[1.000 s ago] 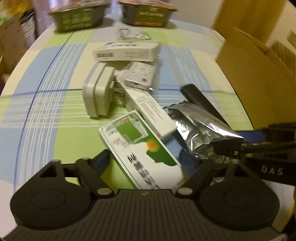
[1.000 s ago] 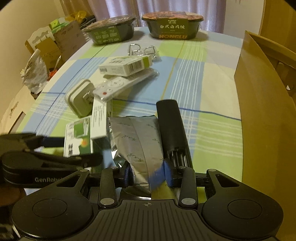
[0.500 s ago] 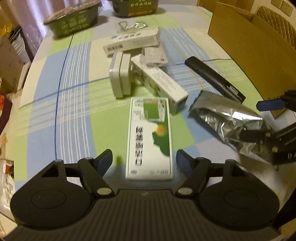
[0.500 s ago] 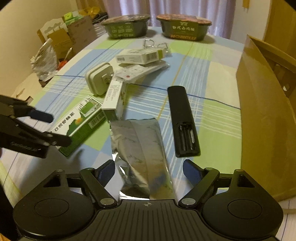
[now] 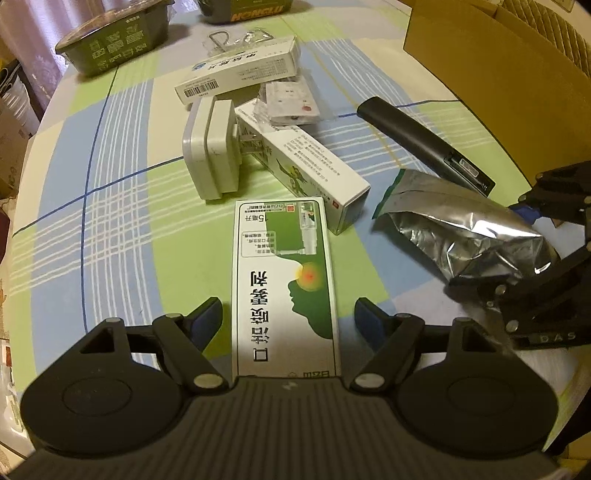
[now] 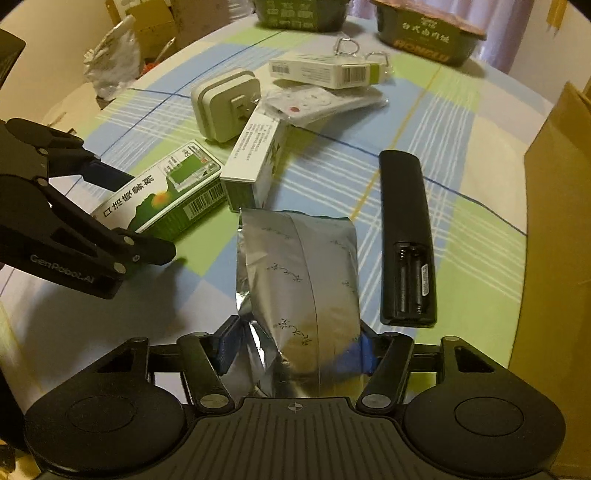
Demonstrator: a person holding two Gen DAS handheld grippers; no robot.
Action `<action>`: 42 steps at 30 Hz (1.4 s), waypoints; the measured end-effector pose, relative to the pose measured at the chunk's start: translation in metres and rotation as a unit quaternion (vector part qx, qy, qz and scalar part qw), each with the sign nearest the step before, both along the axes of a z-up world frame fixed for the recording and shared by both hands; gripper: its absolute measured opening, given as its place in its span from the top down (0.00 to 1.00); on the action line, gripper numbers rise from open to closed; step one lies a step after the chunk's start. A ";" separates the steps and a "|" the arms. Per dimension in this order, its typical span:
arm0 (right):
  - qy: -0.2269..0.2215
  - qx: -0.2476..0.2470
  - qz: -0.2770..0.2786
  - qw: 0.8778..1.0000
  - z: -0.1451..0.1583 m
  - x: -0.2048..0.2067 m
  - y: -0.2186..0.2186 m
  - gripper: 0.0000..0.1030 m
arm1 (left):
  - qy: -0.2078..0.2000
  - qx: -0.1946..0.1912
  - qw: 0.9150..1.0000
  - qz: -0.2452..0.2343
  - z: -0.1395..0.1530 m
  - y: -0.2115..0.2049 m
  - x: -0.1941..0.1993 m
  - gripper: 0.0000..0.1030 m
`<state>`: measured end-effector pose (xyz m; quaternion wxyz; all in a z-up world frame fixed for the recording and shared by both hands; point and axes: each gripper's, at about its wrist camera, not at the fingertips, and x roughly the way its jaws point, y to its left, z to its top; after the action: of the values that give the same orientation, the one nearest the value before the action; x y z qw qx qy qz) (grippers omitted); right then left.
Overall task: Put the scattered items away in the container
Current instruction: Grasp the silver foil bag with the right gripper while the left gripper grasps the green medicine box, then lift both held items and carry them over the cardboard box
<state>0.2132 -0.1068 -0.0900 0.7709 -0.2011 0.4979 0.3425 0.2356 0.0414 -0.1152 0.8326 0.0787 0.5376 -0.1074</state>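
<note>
On the checked cloth, left gripper (image 5: pixel 289 314) jaws spread around green box (image 5: pixel 284 280), right gripper (image 6: pixel 295 343) jaws pinching foil pouch (image 6: pixel 303 266).

checked tablecloth (image 5: pixel 110 229) — two instant-meal bowls (image 6: pixel 428 33) at far edge | crumpled bag (image 6: pixel 110 62) beyond

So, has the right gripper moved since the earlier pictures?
Yes, the right gripper went forward: jaws now flank the foil pouch, near the black remote's end.
</note>
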 end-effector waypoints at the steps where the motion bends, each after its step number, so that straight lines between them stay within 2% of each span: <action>1: -0.001 0.002 -0.002 1.000 0.002 0.000 -0.002 0.50 | 0.002 0.000 1.000 -0.004 0.000 0.000 0.000 0.30; 2: 0.002 0.005 -0.005 1.000 0.004 0.000 -0.004 0.52 | 0.004 0.002 1.000 -0.008 0.000 -0.001 0.001 0.34; 3: 0.006 0.007 -0.007 1.000 0.006 -0.001 -0.005 0.53 | 0.007 0.005 1.000 -0.014 0.000 -0.002 0.001 0.44; 5: 0.008 0.007 -0.008 1.000 0.009 -0.006 -0.008 0.54 | 0.013 0.014 1.000 -0.023 -0.001 -0.004 0.001 0.49; 10: 0.022 0.014 -0.015 1.000 0.018 -0.025 -0.020 0.54 | 0.026 0.003 0.999 -0.048 0.008 -0.009 -0.020 0.49; 16: 0.037 0.012 -0.024 0.999 0.014 -0.052 -0.035 0.54 | 0.044 0.010 0.996 -0.078 0.012 -0.015 -0.051 0.50; 22: 0.039 0.009 -0.029 0.999 0.009 -0.058 -0.038 0.53 | 0.052 0.027 0.995 -0.081 0.007 -0.018 -0.045 0.45; 24: 0.037 0.005 -0.020 0.999 0.008 -0.057 -0.035 0.51 | 0.054 0.034 0.994 -0.086 0.006 -0.021 -0.040 0.45; 26: 0.033 0.001 -0.013 0.999 0.007 -0.056 -0.032 0.42 | 0.058 0.039 0.993 -0.090 0.004 -0.023 -0.036 0.45; 28: 0.031 -0.003 -0.010 0.999 0.004 -0.056 -0.030 0.42 | 0.059 0.043 0.993 -0.095 0.002 -0.025 -0.035 0.49; 30: 0.027 0.000 -0.010 1.000 0.003 -0.056 -0.029 0.42 | 0.059 0.038 0.994 -0.088 0.003 -0.024 -0.037 0.50; 32: 0.024 0.002 -0.012 1.000 0.004 -0.056 -0.029 0.52 | 0.056 0.040 0.994 -0.087 0.006 -0.023 -0.041 0.51; 34: 0.020 0.009 -0.015 1.000 0.011 -0.057 -0.031 0.55 | 0.052 0.031 0.995 -0.081 0.012 -0.021 -0.048 0.51; 42: -0.015 0.031 -0.036 0.999 0.049 -0.075 -0.044 0.56 | 0.029 0.023 0.997 -0.067 0.045 -0.020 -0.076 0.51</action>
<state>0.1385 -0.1508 -0.0410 0.7962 -0.1640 0.4822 0.3265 0.1592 0.0213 -0.0706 0.8055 0.1301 0.5576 -0.1528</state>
